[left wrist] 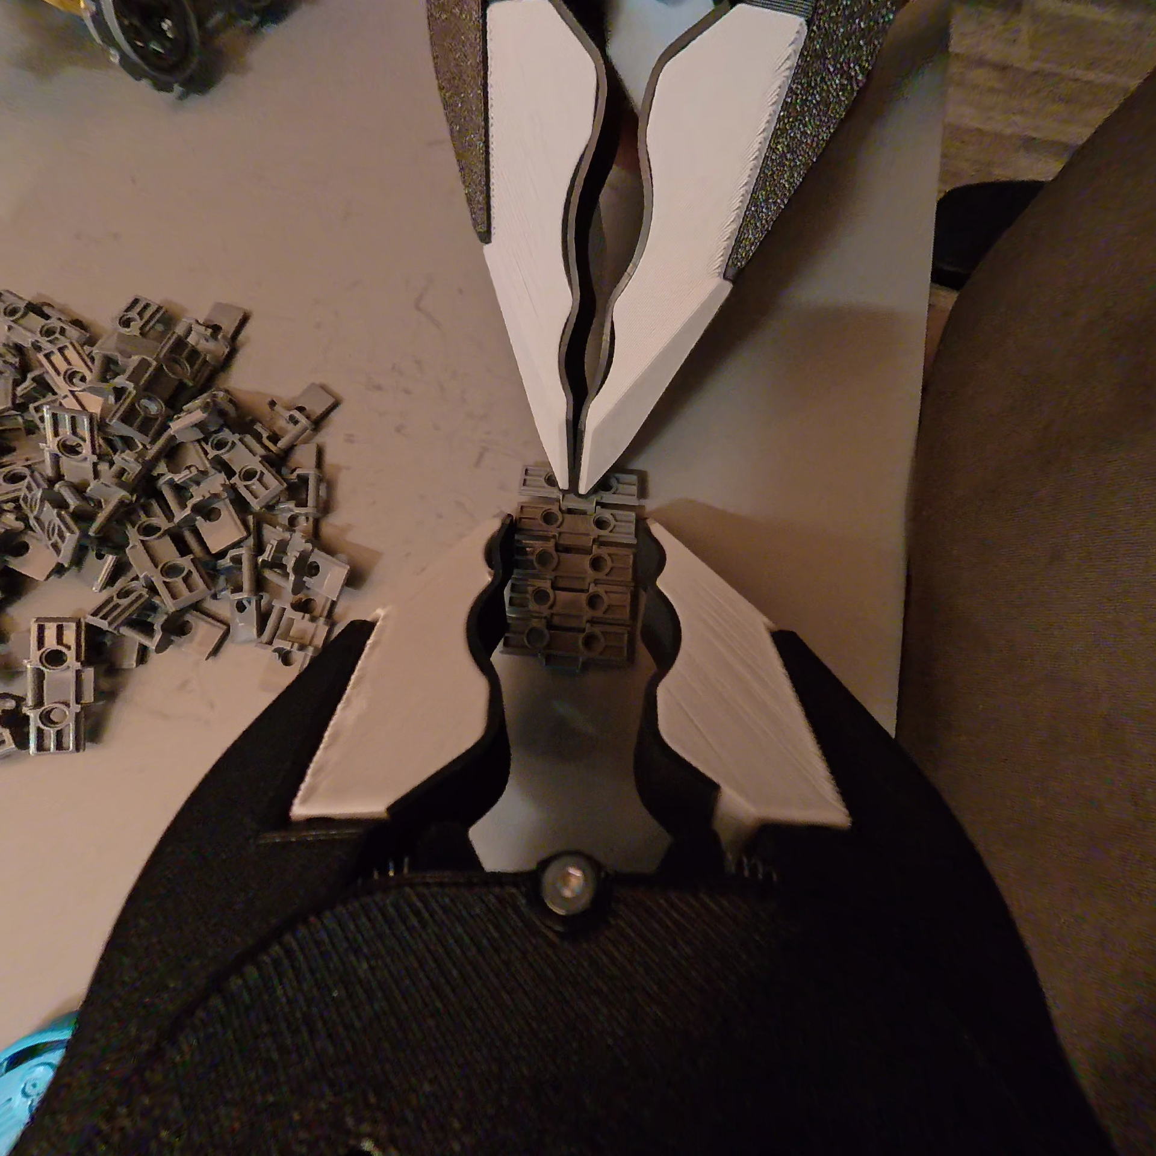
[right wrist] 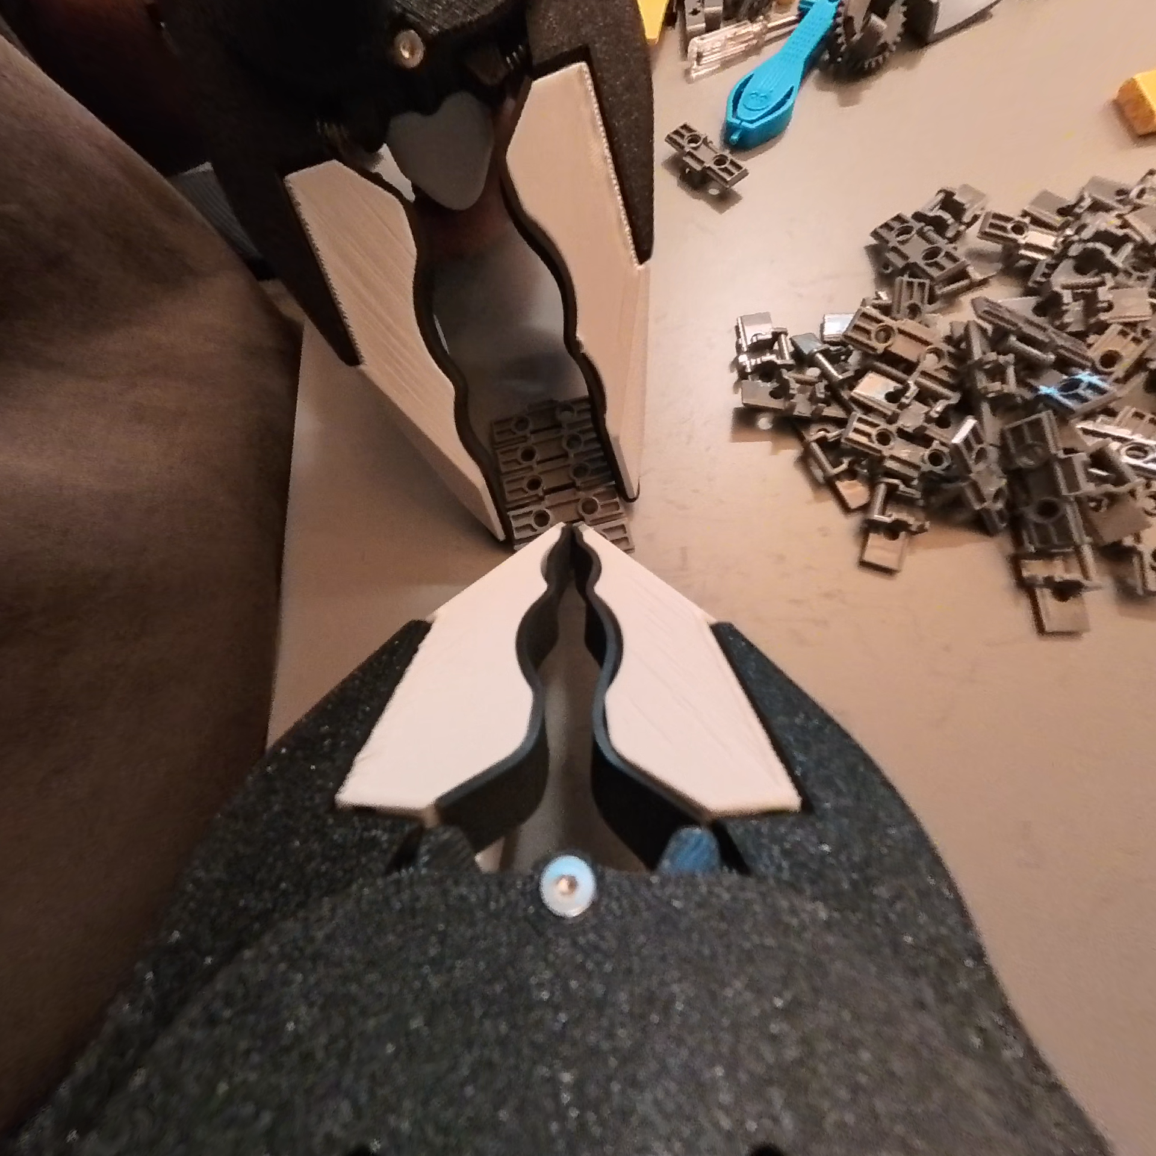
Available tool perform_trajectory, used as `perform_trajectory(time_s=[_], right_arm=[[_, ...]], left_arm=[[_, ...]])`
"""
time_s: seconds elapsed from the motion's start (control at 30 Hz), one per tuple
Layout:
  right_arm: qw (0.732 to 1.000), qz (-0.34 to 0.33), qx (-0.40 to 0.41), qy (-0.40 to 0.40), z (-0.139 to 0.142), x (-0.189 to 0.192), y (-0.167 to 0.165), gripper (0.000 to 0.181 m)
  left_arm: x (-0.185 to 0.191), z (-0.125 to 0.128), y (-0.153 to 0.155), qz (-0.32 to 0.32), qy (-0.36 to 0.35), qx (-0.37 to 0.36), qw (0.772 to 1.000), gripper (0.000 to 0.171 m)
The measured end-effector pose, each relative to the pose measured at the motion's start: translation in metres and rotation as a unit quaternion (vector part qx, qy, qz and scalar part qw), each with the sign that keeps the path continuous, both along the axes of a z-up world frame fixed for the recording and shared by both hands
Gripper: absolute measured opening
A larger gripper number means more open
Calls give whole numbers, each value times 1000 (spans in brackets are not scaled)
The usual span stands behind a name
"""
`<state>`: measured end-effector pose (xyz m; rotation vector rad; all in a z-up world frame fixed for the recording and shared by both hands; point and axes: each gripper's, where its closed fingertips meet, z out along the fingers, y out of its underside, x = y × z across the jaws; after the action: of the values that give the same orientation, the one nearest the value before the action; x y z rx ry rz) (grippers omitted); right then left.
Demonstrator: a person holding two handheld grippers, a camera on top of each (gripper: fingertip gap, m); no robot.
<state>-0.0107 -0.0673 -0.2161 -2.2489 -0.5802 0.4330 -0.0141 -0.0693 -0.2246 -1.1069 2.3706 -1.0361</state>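
Note:
A short chain of joined grey track links (left wrist: 572, 582) lies flat on the pale table (left wrist: 313, 219). My left gripper (left wrist: 574, 532) straddles the chain, with both dark wavy pads against its sides. In the right wrist view the same chain (right wrist: 550, 456) sits between the left gripper's fingers (right wrist: 563, 500). My right gripper (right wrist: 572, 528) is shut, and its tips rest on the chain's end link. In the left wrist view the right gripper (left wrist: 575, 485) comes in from the top, tips together on that link.
A pile of loose grey links (left wrist: 144, 488) lies left of the chain; it also shows in the right wrist view (right wrist: 1001, 388). A single link (right wrist: 707, 156), a blue tool (right wrist: 775, 69) and a yellow block (right wrist: 1135, 103) lie farther off. A brown soft surface (left wrist: 1032, 563) borders the table edge. Left and right tips are no more than a few centimetres apart. Both grippers' tips are roughly 15 cm from the single link (right wrist: 707, 156).

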Motion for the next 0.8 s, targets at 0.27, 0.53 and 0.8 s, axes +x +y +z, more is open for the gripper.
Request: perform_trajectory(time_s=[0.27, 0.53, 0.8], right_arm=[[999, -13, -41, -29, -1, 0, 0, 0], [996, -22, -84, -34, -3, 0, -1, 0], [991, -28, -115, -58, -3, 0, 1, 0]], left_arm=[[-1, -1, -1, -5, 5, -4, 1000, 37], [-1, -1, -1, -5, 4, -2, 1000, 37], [-1, 0, -2, -6, 5, -3, 1000, 37]])
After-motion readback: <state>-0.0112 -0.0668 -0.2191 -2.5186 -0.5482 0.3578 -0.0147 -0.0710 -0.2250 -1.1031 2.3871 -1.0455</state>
